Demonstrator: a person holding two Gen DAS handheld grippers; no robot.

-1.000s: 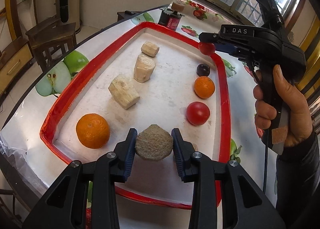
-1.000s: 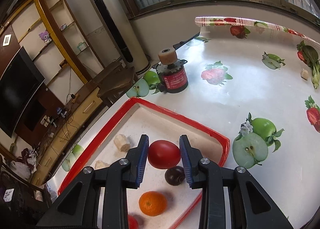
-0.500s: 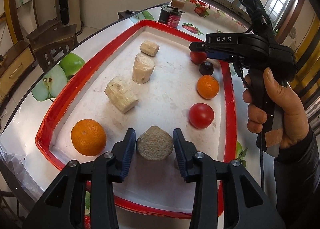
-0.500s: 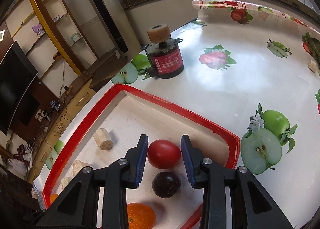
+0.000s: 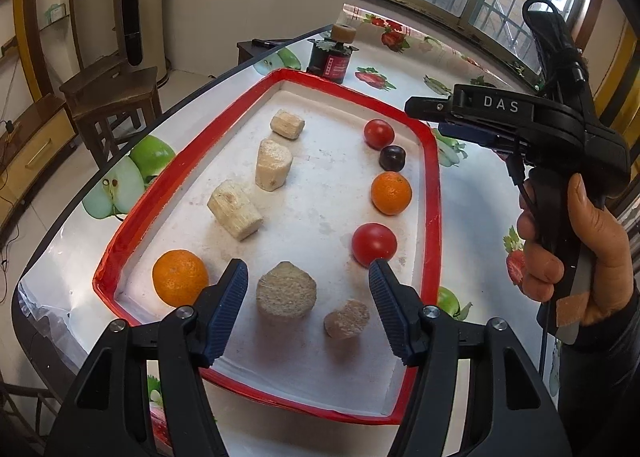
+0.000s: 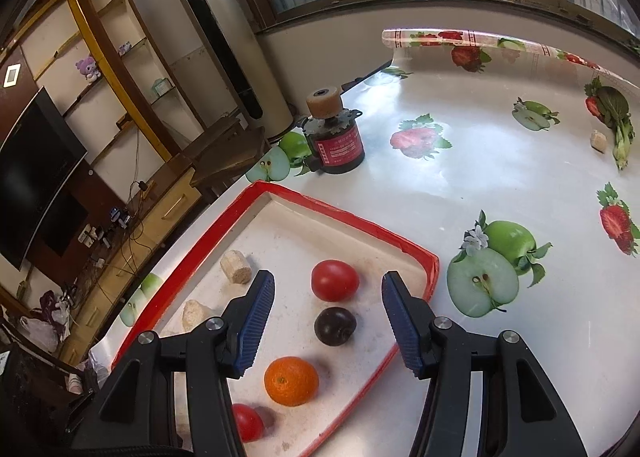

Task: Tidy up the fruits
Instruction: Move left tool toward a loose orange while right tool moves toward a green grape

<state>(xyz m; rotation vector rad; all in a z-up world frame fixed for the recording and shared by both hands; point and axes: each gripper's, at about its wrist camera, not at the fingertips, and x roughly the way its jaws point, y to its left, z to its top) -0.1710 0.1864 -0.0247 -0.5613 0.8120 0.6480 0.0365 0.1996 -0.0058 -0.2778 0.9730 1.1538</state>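
Observation:
A red-rimmed white tray (image 5: pixel 434 193) holds fruit in a column on its right: a tomato (image 5: pixel 379 134), a dark plum (image 5: pixel 392 158), an orange (image 5: pixel 391 193) and a second tomato (image 5: pixel 374 243). Pale cut chunks run down the left, with another orange (image 5: pixel 180 277) near the front. My left gripper (image 5: pixel 307 273) hangs over the tray's near end, jaws opening; a round pale chunk (image 5: pixel 286 291) lies between them untouched. My right gripper (image 6: pixel 329 283) has its jaws opening above the far tomato (image 6: pixel 334 280), which rests on the tray clear of the pads.
A black motor with a red label (image 6: pixel 338 145) stands past the tray's far corner. A wooden stool (image 5: pixel 112 93) sits left of the table edge. A hand (image 5: pixel 580 249) holds the right gripper beside the tray. A small pale piece (image 6: pixel 599 141) lies far right.
Both grippers' jaws spread apart. The left let go of the round pale chunk. The right lowered the tomato to the tray's far right, let go of it and drew back.

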